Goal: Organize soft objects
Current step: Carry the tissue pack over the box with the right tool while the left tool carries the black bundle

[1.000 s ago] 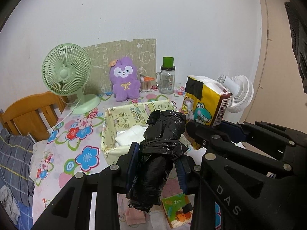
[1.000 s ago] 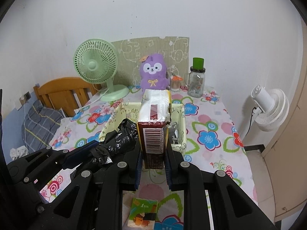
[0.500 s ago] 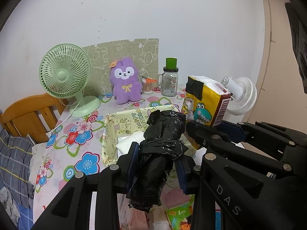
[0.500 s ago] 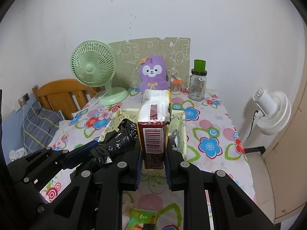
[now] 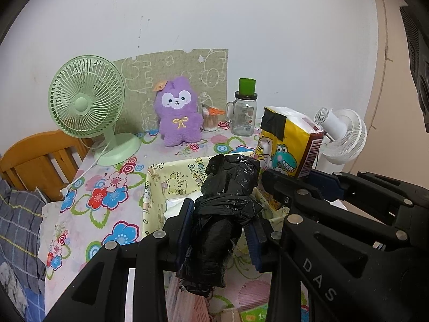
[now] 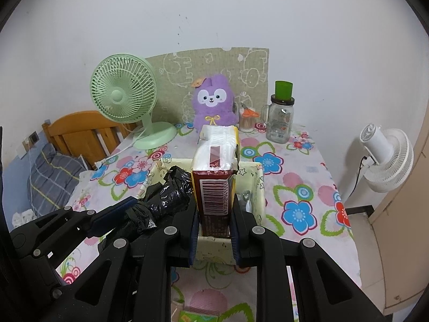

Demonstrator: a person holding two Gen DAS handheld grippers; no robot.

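Both held items are carried forward over the yellow fabric bin [image 6: 259, 185]: the tissue pack [image 6: 215, 177] and the black bag roll [image 5: 222, 214] are now seen above its near wall, apparently slightly lower than before

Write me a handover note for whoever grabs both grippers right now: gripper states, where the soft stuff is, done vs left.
Left gripper: shut on the black plastic bag roll, held above the near edge of the yellow fabric bin.
Right gripper: shut on the tissue pack, upright, over the bin's near wall.
Done: something white already lies in the bin; both items are lifted and carried to it.
Left: lower and release both into the bin. The purple plush sits at the back by the wall, untouched; it probably goes in too. A small green packet lies on the table near you.
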